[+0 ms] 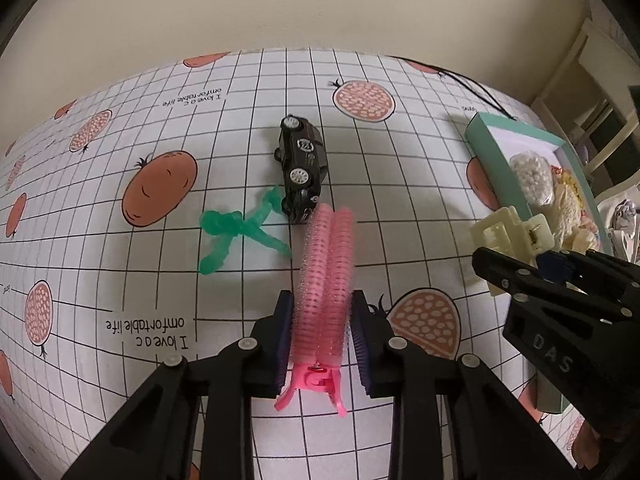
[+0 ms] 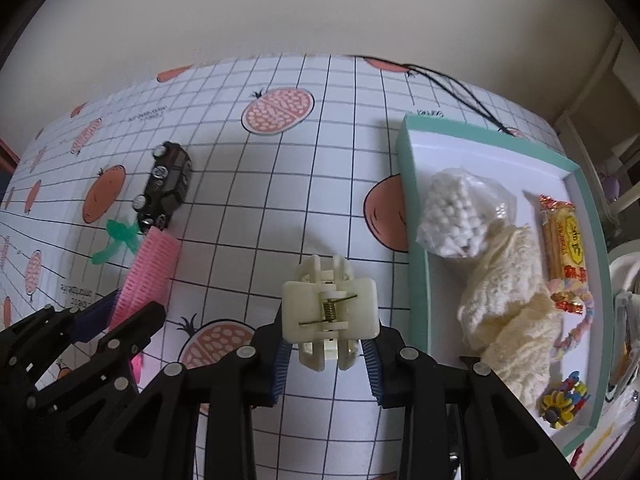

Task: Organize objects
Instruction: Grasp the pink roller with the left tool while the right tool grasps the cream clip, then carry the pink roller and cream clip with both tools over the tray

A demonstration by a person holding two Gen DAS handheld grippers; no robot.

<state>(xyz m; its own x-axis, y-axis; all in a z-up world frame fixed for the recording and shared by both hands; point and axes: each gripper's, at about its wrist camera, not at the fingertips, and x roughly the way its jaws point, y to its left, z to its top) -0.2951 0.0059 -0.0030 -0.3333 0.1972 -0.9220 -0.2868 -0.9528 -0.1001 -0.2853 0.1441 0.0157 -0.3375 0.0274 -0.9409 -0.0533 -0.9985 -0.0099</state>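
— Left view: what are you holding?
— Your left gripper [image 1: 320,338] is clamping the bristly pink clip [image 1: 325,280] over the tablecloth [image 1: 120,272], near the car [image 1: 303,168].
— Right view?
— Your right gripper [image 2: 326,354] is gripping the blocky cream clip [image 2: 329,312], beside the teal box [image 2: 416,240]; the box's near corner is getting cut off.

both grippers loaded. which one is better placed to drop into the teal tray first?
Right. The right gripper with the cream claw clip sits beside the teal tray; the left gripper with the pink roller clip is farther away.
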